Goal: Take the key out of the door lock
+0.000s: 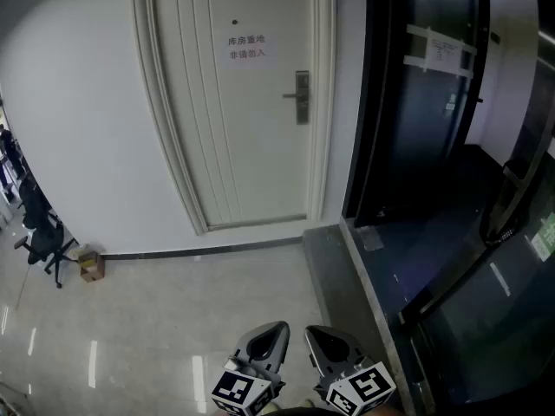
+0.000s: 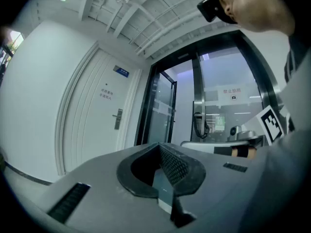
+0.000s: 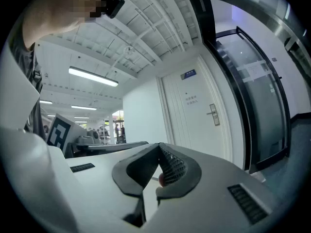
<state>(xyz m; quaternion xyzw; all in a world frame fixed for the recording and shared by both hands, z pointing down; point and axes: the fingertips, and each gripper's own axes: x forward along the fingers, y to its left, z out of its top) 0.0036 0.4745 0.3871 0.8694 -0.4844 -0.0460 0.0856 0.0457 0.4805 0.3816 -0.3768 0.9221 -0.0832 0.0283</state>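
Note:
A white door (image 1: 243,102) stands shut ahead, with a metal lock plate and lever handle (image 1: 300,96) at its right edge. At this distance I cannot make out a key in it. The lock plate (image 2: 117,119) is small and far off in the left gripper view, and the lock plate (image 3: 213,114) is just as distant in the right gripper view. Both grippers are held low and close to the person, side by side. My left gripper (image 1: 263,343) (image 2: 158,148) is shut with nothing in it. My right gripper (image 1: 329,345) (image 3: 159,148) is shut and empty too.
Dark glass doors (image 1: 434,102) with a grey threshold (image 1: 342,258) stand right of the white door. A small cardboard box (image 1: 91,265) and an office chair (image 1: 43,241) sit by the left wall. A printed notice (image 1: 246,47) is on the door. Glossy tiled floor lies between me and the door.

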